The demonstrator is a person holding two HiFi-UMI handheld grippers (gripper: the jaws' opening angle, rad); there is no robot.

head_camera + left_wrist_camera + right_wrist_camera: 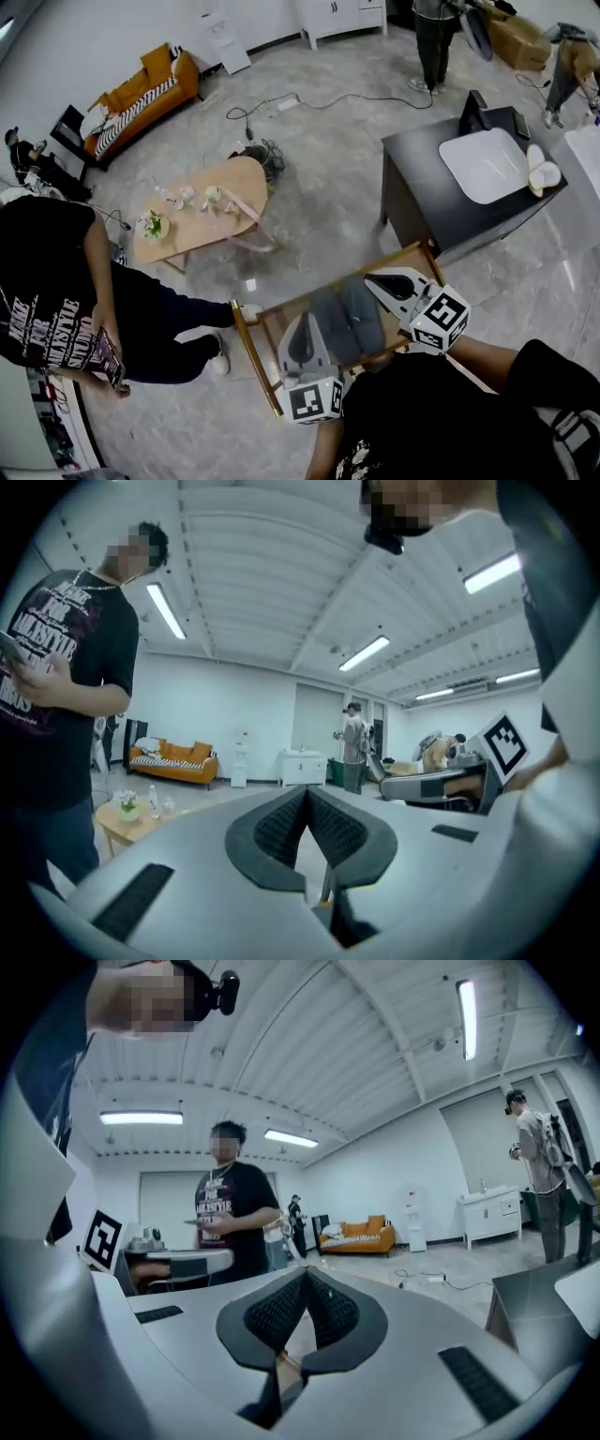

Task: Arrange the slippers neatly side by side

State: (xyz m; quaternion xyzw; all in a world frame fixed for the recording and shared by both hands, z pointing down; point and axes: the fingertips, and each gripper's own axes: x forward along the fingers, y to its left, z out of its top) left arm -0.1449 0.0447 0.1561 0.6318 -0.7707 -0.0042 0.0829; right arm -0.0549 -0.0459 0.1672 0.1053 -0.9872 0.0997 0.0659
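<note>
The slippers (347, 323) lie side by side on the table (249, 349).

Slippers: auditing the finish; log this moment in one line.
slippers side by side | left gripper shut, empty | right gripper shut, empty

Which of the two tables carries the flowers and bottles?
The light wooden table, low and with rounded ends, left of centre in the head view. The black table on the right is squarer and bears a white tray instead.
</note>
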